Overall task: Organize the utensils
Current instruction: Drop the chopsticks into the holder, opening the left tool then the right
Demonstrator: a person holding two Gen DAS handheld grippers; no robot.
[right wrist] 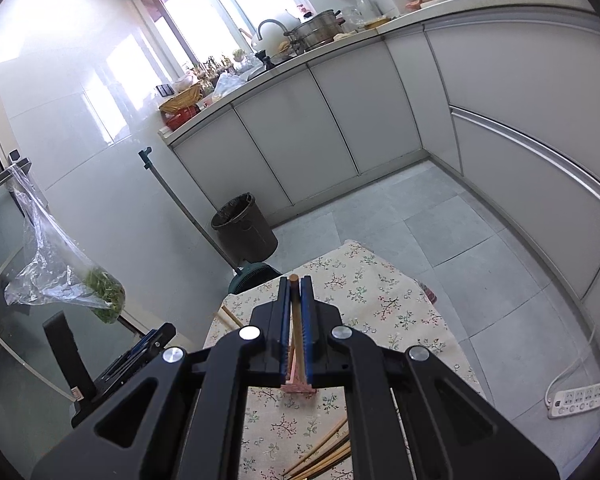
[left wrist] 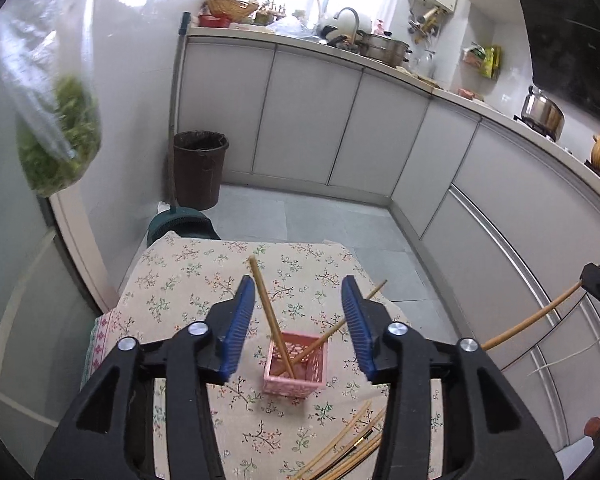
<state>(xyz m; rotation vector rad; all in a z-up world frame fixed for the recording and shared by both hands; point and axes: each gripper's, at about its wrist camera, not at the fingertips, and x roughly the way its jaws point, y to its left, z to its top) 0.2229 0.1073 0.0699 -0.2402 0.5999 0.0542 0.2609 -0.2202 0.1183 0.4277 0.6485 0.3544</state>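
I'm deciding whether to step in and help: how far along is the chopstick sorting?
Early stage. Done: two chopsticks stand in the pink basket, and the left gripper is open above it, holding nothing. In hand: the right gripper is shut on one chopstick. Left: a loose pile of chopsticks lies on the floral tablecloth near the basket.

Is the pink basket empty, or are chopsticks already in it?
Not empty. Two chopsticks stand leaning inside the pink basket; more lie loose on the tablecloth nearby.
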